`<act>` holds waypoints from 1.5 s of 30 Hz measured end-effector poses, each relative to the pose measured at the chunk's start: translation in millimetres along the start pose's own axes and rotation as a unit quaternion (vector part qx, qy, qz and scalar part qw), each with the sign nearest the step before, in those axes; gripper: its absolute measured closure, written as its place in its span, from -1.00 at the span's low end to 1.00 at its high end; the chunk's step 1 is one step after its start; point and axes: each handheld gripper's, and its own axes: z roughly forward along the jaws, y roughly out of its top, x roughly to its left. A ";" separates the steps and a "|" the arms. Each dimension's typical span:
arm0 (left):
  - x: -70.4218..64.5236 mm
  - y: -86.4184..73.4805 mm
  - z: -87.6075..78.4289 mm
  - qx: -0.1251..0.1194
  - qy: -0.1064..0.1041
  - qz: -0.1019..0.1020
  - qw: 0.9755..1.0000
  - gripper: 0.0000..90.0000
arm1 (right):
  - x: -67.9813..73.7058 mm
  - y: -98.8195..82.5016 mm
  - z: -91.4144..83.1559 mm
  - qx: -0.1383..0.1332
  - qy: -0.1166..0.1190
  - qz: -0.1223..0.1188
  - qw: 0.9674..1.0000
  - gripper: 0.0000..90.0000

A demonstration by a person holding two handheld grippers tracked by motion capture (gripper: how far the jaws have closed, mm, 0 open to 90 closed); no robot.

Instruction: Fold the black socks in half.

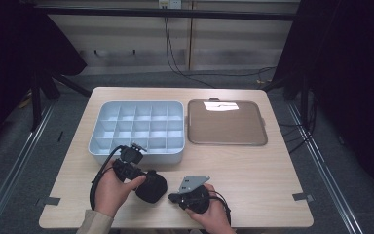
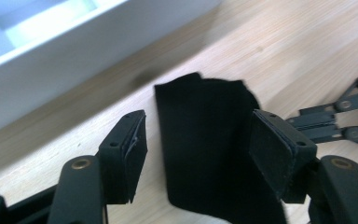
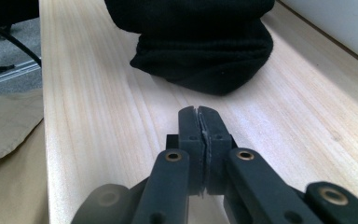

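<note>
Nearest the camera, the right claw (image 3: pixel 199 140) rests low over the worktop (image 1: pixel 253 170) with its jaws pressed together on nothing, pointing at the black cloth (image 3: pixel 200 46) just ahead of it. Left claw (image 2: pixel 200 154) has its jaws standing apart, with a flap of the cloth rising between them; the right pad lies against the flap's edge, and the left pad stands clear of it. Soft, dark and bunched into a rounded lump, the cloth sits near the worktop's front edge between the two hands, just in front of the white divided tray (image 1: pixel 136 122).
</note>
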 end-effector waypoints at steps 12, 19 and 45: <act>17.6 -8.5 9.8 0.015 -0.008 -0.021 1.000 -0.21 | 0.4 0.1 0.0 0.001 0.001 0.002 1.000 0.98; 15.6 -10.8 23.0 0.029 -0.016 -0.021 0.999 -0.21 | 0.4 0.3 0.4 0.001 0.001 -0.001 1.000 0.98; 1.7 -11.0 34.9 0.045 -0.042 -0.014 0.998 -0.24 | 0.7 1.1 1.4 0.000 -0.002 0.000 1.000 0.98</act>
